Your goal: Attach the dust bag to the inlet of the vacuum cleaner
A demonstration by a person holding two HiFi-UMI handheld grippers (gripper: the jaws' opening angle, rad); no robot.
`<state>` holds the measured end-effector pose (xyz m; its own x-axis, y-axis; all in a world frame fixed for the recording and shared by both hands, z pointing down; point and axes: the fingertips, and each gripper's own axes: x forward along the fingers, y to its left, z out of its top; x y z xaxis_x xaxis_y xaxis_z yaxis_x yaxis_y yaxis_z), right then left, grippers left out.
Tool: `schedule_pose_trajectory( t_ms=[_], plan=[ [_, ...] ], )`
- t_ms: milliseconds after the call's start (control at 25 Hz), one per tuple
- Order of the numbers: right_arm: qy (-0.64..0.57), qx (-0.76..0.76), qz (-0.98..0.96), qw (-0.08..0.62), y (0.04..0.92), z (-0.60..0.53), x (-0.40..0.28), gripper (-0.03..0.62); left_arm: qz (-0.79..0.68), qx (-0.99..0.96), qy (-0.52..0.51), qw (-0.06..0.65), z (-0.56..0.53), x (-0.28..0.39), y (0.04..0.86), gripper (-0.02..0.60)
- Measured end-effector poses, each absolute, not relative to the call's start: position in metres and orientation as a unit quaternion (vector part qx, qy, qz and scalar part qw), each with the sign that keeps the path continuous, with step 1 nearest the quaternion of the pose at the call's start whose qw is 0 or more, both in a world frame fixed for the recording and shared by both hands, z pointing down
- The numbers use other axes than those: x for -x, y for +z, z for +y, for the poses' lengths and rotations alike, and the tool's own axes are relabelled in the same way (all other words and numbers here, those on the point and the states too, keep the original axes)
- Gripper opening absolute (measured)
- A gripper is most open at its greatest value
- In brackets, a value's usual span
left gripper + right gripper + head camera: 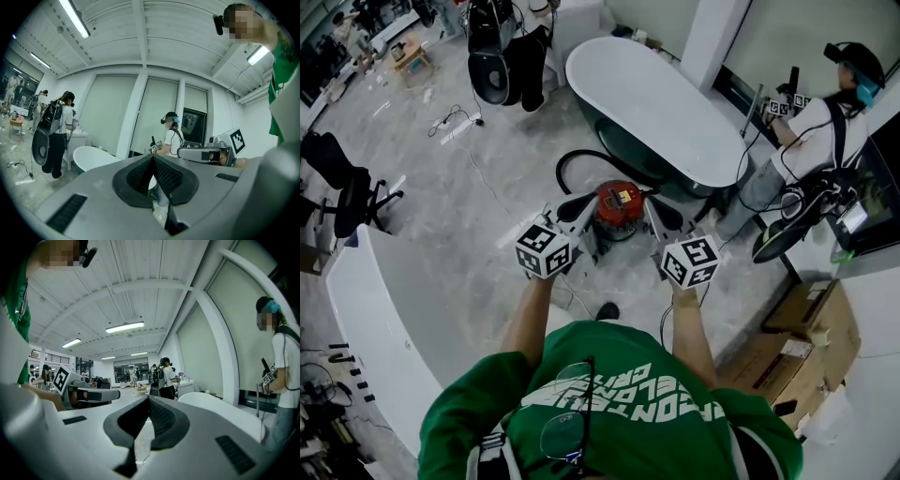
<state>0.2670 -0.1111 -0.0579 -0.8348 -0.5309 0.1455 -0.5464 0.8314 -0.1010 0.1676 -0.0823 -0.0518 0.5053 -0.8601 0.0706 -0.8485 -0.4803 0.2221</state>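
Observation:
A red-topped vacuum cleaner (619, 202) stands on the floor ahead of me, its black hose (570, 159) looped to its left. No dust bag shows in any view. My left gripper (578, 207) hangs just left of the vacuum, raised well off the floor. Its jaws are shut, pad tips touching with nothing between them (153, 157). My right gripper (666, 216) hangs just right of the vacuum, also shut and holding nothing (148, 399). Both gripper views look out level across the room, and each shows the other gripper (206, 152) (89, 394).
A white bathtub (656, 103) lies just behind the vacuum. A person with grippers (820, 141) stands at its right end; another (511, 47) stands at the back. A cable (455, 122) lies on the floor, an office chair (347, 192) and white counter (366, 309) sit left, cardboard boxes (806, 337) right.

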Motion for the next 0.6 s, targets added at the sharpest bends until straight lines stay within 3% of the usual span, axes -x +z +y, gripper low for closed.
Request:
schedule_pose_trajectory(
  t_ms=[600],
  plan=[
    [0.071,-0.281,-0.956,0.049,-0.060,-0.123,-0.272,0.008,-0.504,-0.856,-0.016,0.114,-0.086,-0.172,-0.053,0.003]
  ],
)
